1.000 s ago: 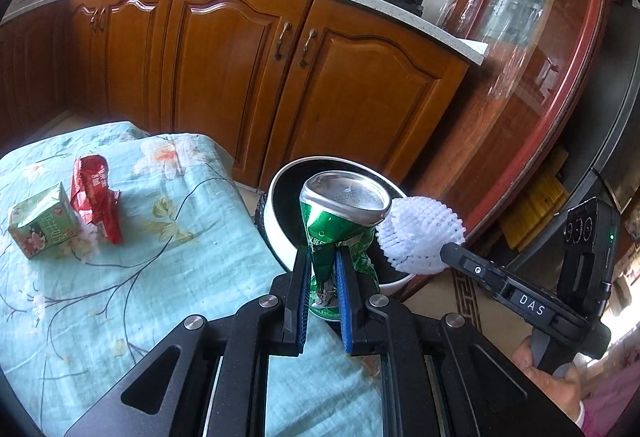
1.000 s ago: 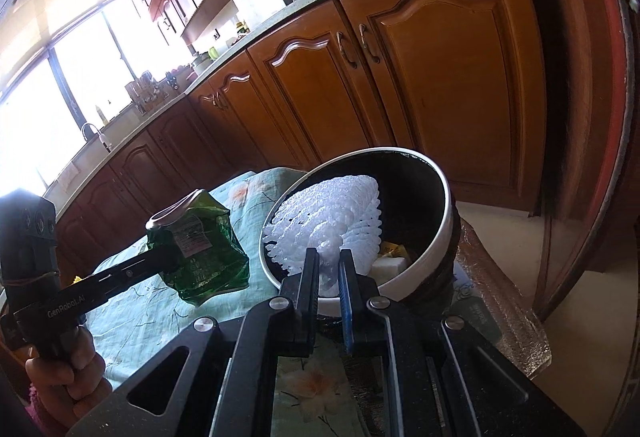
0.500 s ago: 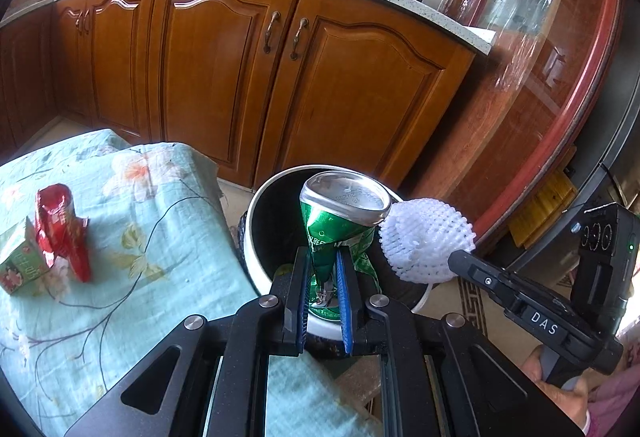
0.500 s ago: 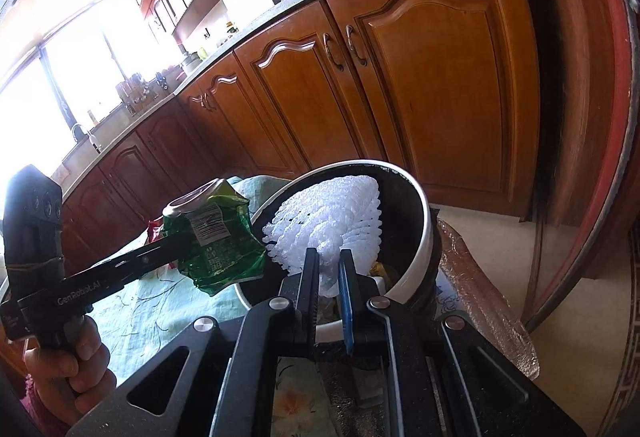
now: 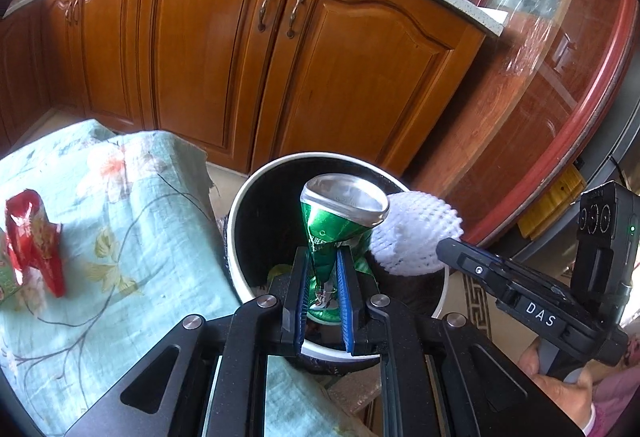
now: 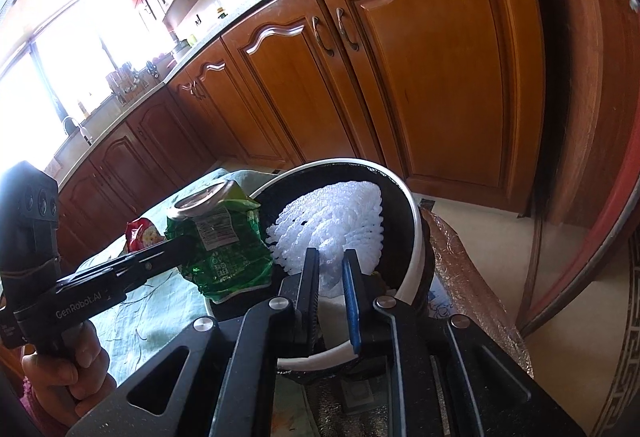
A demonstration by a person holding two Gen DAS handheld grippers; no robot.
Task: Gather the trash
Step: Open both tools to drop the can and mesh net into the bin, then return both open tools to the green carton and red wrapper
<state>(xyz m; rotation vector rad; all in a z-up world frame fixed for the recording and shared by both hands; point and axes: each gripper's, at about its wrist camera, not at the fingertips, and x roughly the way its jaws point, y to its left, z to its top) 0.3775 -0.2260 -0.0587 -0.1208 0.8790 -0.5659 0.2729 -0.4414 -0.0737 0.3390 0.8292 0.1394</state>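
A: Left wrist view: left gripper [image 5: 324, 283] clamps crushed green can [image 5: 340, 221], long axis upright, directly over bin [image 5: 240, 221] mouth.

B: Right gripper [image 6: 334, 279] pinches white foam net [image 6: 332, 225] at can's 3 o'clock, likewise over the bin.

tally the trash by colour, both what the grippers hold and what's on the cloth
green: 2, crushed green metal can in left gripper; small green carton at frame edge
white: 1, white foam net sleeve in right gripper
red: 1, crumpled red wrapper
total: 4
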